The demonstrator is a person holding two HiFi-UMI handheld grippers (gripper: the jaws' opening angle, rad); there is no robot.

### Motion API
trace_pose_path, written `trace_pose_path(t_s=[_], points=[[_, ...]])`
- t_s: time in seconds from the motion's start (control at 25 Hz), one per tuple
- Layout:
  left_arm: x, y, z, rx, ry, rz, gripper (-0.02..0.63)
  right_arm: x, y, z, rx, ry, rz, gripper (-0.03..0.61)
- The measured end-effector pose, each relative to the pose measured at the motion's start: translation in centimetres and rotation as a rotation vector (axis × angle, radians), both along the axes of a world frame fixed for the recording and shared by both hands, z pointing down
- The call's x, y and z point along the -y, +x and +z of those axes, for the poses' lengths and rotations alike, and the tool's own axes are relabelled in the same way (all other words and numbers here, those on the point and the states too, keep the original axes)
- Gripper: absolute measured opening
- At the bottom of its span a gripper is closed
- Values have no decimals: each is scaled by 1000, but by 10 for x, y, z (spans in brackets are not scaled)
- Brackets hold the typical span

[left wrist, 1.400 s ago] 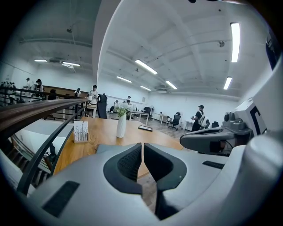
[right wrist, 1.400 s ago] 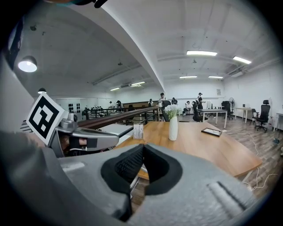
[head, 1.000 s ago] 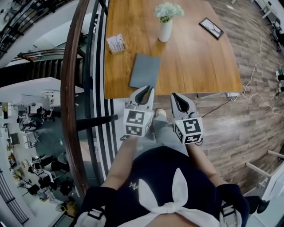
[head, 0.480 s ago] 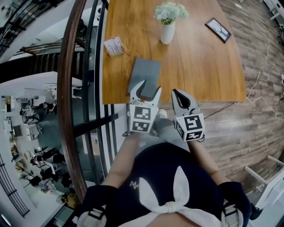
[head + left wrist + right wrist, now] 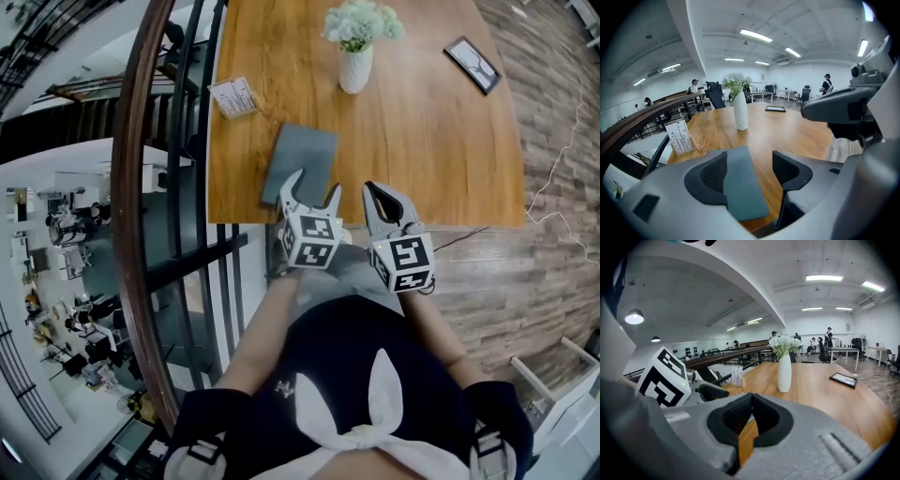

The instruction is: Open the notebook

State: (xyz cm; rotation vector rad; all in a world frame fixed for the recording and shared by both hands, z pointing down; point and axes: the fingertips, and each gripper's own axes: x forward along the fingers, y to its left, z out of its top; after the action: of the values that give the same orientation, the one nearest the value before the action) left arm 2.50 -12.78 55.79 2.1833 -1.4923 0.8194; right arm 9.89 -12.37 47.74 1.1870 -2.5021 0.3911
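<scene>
Our left hand-held gripper (image 5: 314, 187) has just been opening: a second ago its jaws were pressed together, and now they stand spread wide. It has also come forward from short of the desk's near edge, so its tips now reach over the near end of the notebook (image 5: 302, 157). In the left gripper view the grey cover shows in the gap between the jaws, but neither pad presses on it; we cannot tell whether a tip touches it. Our right hand-held gripper (image 5: 375, 190) has come forward too. Its jaws are pressed together with nothing held between them, only a slit showing the wood beyond.

We count two hand-held grippers, one notebook, one vase (image 5: 355, 67), one card stand (image 5: 232, 97) and one dark framed item (image 5: 478, 64).

The notebook lies closed and flat on the desk (image 5: 431, 141), on our side of the vase and to its left in the head view. It has not shifted against the vase. The card stand sits further left of the vase, near the desk's edge. The framed item lies well apart to the vase's right. The vase holds one bunch of pale flowers (image 5: 361, 23).
</scene>
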Motion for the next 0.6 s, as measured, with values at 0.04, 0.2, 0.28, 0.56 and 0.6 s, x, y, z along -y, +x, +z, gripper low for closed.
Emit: trace_pose_path(t_s=[0.04, 0.2, 0.28, 0.56, 0.6], points=[[2, 1, 6, 16, -10, -8, 299, 3, 2, 2, -1, -3, -6, -2], [5, 1, 32, 62, -55, -39, 299, 10, 8, 15, -9, -21, -27, -2], [5, 1, 47, 88, -88, -44, 299, 13, 9, 24, -17, -34, -33, -2], [-1, -3, 90, 196, -163, -65, 298, 15, 11, 54, -44, -78, -50, -2], [-2, -5, 94, 207, -170, -71, 298, 15, 10, 56, -44, -82, -52, -2]])
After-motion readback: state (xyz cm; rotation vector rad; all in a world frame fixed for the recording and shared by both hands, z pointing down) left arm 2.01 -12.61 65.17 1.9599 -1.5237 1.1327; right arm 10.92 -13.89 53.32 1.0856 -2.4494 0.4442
